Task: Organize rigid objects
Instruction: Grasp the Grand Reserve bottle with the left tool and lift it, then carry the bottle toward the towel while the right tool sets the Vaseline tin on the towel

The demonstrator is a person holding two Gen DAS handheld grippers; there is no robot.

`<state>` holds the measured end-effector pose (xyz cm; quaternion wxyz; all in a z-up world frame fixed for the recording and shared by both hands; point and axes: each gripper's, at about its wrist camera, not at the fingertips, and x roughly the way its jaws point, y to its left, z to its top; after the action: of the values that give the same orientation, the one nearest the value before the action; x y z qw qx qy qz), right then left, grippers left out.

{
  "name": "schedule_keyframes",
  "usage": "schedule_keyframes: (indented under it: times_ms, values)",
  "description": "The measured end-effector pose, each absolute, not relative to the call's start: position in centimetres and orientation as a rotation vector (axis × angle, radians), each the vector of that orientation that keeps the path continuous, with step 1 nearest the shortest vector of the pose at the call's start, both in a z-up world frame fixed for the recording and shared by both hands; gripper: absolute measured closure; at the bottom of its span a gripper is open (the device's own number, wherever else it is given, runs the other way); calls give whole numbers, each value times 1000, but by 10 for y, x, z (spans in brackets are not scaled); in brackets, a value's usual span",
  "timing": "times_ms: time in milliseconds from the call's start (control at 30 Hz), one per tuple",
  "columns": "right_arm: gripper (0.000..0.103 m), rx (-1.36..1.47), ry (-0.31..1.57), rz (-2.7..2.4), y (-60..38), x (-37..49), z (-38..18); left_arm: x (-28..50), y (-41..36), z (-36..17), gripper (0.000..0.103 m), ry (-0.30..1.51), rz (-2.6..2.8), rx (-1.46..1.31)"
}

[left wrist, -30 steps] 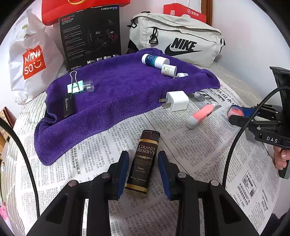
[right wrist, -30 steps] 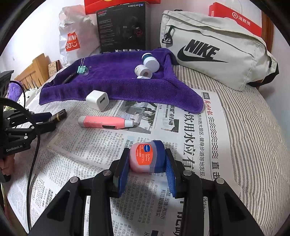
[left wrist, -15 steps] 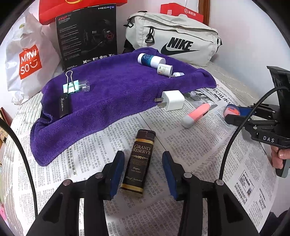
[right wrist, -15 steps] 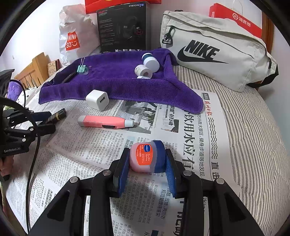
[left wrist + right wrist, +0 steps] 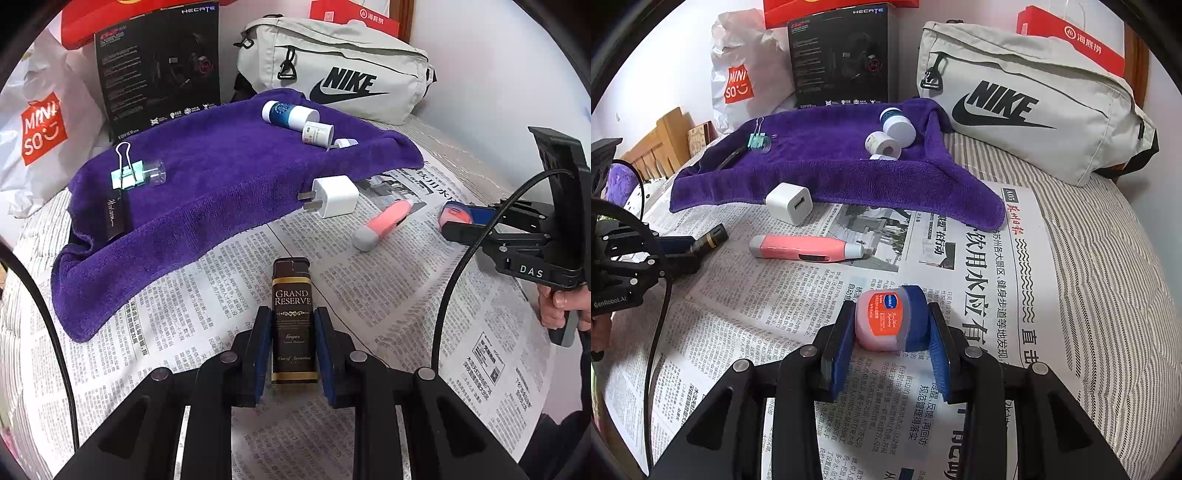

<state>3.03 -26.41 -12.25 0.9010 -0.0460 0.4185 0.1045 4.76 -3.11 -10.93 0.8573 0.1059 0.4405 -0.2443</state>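
The left claw (image 5: 291,343) is closing its jaws on a dark brown "Grand Reserve" lighter (image 5: 293,317), which lies lengthwise between the blue pads (image 5: 263,350) on the newspaper (image 5: 184,332) spread over the bed; the pads sit right against its sides. The right claw (image 5: 892,332) holds a small pink Vaseline jar (image 5: 882,321) with a blue lid, clamped on its side between the pads just above the newspaper (image 5: 775,314).

Ahead on the paper lie a pink utility knife (image 5: 809,247) and a white USB charger (image 5: 790,203), the charger touching the edge of a purple towel (image 5: 221,177). On the towel rest a mint binder clip (image 5: 127,175), a black tube (image 5: 116,216), a blue-and-white bottle (image 5: 288,114) and a smaller white bottle (image 5: 317,134) side by side. Behind the towel stand a grey Nike bag (image 5: 1034,99), a black Hecate box (image 5: 159,66) and a white Miniso bag (image 5: 40,125). A person's hand (image 5: 554,310) grips the right claw's handle.
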Motion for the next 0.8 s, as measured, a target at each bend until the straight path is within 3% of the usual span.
schedule_keyframes:
  times_ms: [800]
  values:
    - [67,-89,874,249,-265,29,-119,52,-35,-105,81,992,-471,171]
